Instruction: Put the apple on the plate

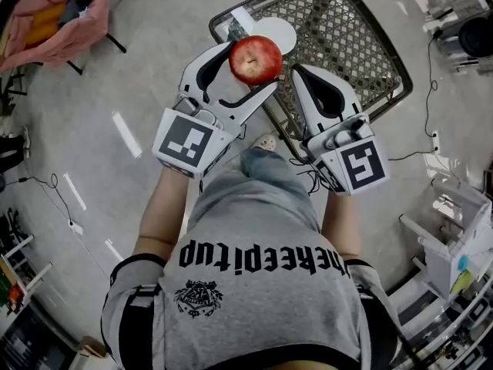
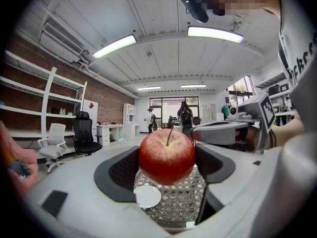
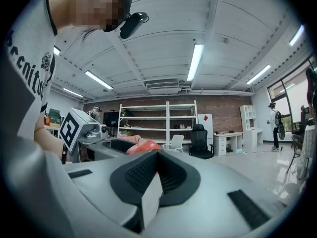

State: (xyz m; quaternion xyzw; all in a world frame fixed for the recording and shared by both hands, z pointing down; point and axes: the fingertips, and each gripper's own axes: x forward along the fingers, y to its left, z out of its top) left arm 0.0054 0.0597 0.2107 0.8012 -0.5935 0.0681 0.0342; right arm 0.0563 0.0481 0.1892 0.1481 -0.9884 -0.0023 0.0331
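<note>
A red apple point(image 1: 255, 59) is held up in the air, with my left gripper point(image 1: 248, 66) shut on it. The left gripper view shows the apple point(image 2: 167, 156) stem-up between both dark pads. Below and beyond it, a small white plate point(image 1: 277, 32) lies on a round wire-mesh table point(image 1: 347, 45); the plate point(image 2: 147, 196) shows under the apple in the left gripper view too. My right gripper point(image 1: 306, 74) hovers just right of the apple, shut and empty, its jaws meeting tip to tip point(image 3: 156, 170). From its own view the apple point(image 3: 143, 146) peeks over the left jaw.
A stand draped in pink cloth point(image 1: 58, 18) is at the far left. Cables point(image 1: 427, 141) trail on the floor at the right, near white equipment point(image 1: 454, 230). A black office chair point(image 2: 84, 133) and desks stand across the room.
</note>
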